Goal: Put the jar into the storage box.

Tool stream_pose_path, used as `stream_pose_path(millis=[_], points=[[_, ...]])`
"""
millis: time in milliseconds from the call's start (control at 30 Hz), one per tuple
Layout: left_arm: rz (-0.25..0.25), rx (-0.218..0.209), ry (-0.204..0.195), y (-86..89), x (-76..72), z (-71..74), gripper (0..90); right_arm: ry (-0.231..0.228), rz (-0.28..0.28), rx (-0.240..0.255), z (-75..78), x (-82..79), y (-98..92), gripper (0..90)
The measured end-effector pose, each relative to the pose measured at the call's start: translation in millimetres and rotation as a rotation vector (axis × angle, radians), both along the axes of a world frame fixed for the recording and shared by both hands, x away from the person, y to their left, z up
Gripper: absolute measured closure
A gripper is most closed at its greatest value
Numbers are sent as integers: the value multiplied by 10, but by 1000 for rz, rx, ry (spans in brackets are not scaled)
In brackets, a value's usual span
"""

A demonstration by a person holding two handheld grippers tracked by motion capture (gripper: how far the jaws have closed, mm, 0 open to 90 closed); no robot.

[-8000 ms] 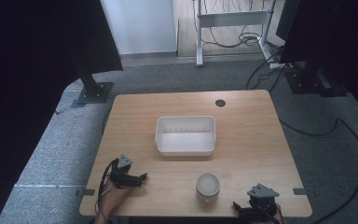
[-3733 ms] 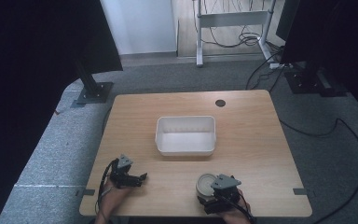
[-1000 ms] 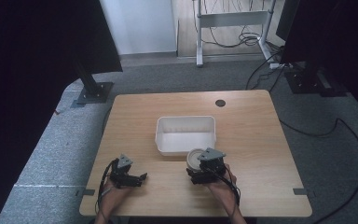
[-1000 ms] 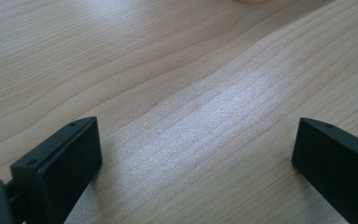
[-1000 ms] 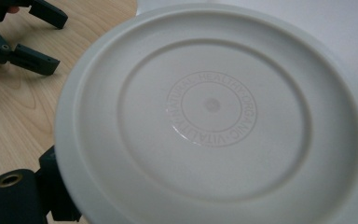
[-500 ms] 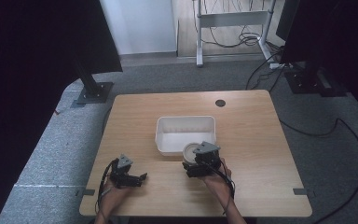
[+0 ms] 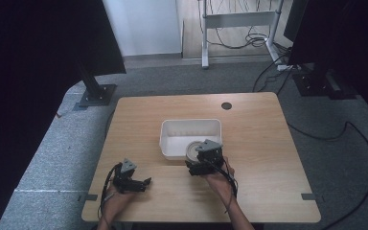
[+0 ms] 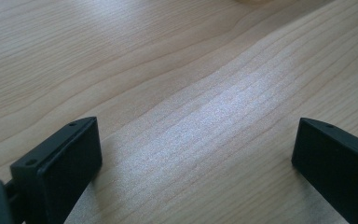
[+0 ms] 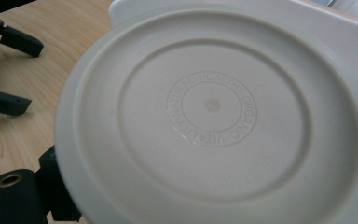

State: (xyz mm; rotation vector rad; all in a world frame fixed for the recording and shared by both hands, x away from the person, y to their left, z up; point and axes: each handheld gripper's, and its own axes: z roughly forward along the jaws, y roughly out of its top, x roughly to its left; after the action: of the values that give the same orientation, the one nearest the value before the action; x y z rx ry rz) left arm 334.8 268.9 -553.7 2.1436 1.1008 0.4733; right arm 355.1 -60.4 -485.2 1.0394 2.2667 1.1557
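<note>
Right gripper (image 7: 197, 160) clamped on round white lidded container (image 7: 195, 150), held at near rim of white bin (image 7: 190, 125) mid-bench (image 7: 258, 143); lid embossed "NATURAL HEALTHY ORGANIC VITALITY" in right gripper view. Left gripper (image 7: 141, 183) low over near-left bench, jaws wide apart, nothing between them. Well apart from the right one.

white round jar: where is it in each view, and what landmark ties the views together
High view: the white round jar sits below centre, over the white tub's near right corner, at the right gripper.
Left gripper view: not in it.
Right gripper view: its embossed lid spans the middle.
Shared landmark: the wooden table.
</note>
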Motion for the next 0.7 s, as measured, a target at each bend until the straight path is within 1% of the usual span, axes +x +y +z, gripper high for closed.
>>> stream_pose_path(millis=[100,133,367,400,700], points=[[0,0,0,0,0,0,11,-2,-10,-7,6,43,15,94],[0,0,0,0,0,0,11,-3,-14,-7,9,79,30,94],[-1,1,-1,1,1,0,11,0,-26,-16,11,169,71,94],[-2,2,-2,2,1,0,11,-3,-29,-15,10,199,86,94],[-5,4,0,3,3,1,11,-5,-48,-8,11,298,141,94]])
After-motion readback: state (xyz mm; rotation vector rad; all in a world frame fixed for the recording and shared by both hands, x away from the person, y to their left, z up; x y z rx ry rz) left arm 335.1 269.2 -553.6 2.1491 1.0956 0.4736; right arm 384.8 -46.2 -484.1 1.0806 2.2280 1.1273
